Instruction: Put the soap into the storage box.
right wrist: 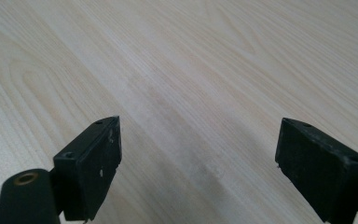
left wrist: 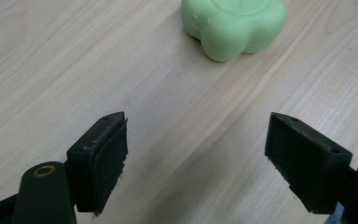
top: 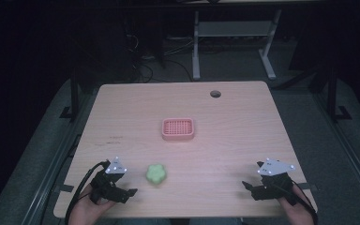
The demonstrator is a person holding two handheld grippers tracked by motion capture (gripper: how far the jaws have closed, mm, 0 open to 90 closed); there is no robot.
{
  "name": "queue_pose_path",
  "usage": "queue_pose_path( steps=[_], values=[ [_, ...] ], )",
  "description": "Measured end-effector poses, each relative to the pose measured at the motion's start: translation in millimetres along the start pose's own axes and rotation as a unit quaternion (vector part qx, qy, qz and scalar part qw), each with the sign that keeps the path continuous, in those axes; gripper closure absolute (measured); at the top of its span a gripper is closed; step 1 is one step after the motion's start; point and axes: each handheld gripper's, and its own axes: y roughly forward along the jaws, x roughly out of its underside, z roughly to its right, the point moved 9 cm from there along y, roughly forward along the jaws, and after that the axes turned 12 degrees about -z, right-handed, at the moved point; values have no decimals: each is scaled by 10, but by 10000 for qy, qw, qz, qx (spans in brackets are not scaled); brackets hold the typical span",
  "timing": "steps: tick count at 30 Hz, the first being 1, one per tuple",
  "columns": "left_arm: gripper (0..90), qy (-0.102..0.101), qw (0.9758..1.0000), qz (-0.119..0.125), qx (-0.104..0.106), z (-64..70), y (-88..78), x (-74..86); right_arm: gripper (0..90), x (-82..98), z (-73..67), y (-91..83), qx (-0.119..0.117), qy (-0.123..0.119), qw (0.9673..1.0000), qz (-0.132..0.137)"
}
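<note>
Two grippers: both sit at the near edge of the table (top: 122, 108), one in each of the person's hands, well apart from each other.
Left gripper (top: 130, 192): near-left corner, low over the wood. Jaws are released, spread wide with nothing but bare table between them, and you can see that clearly in the left gripper view (left wrist: 196, 140).
Left pads (left wrist: 113, 154): black, a bit frayed at the edge, not touching anything.
Right gripper (top: 247, 186): near-right corner, also low over the table. Jaws released too, wide gap, nothing in it, just wood grain in the right gripper view (right wrist: 198, 154).
Right pads (right wrist: 101, 163): black with a few pale specks.
Green thing (top: 156, 174): a soft-looking, light green flower-shaped lump, lying flat on the table just right of the left gripper and a touch farther out. In the left gripper view (left wrist: 234, 25) it sits ahead of the jaws, near but clearly apart from them.
Pink basket (top: 178, 129): small, shallow, rectangular with a grid bottom, around the middle of the table, farther out than the green thing and well apart from both grippers. Looks like nothing is in it.
Cable hole (top: 215, 93): dark round spot near the far edge, right of centre.
Beyond the table: dim floor, some cables and a white desk frame (top: 196, 47).
</note>
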Motion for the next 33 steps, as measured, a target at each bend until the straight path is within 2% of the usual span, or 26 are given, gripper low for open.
queue_pose_path(
  steps=[15, 26, 33],
  values=[
    [200, 57, 10000, -29, 43, 64, 22, -64, 138, 4, -6, 12, -25, -12, 10000, -23],
    [197, 156, 9999, -44, -5, 87, -23, -136, 138, 13, -6, 19, -34, 30, 10000, -37],
    [195, 206, 9997, -120, -21, 97, -50, -169, 138, 22, 9, 24, -18, -28, 10000, -42]
  ],
)
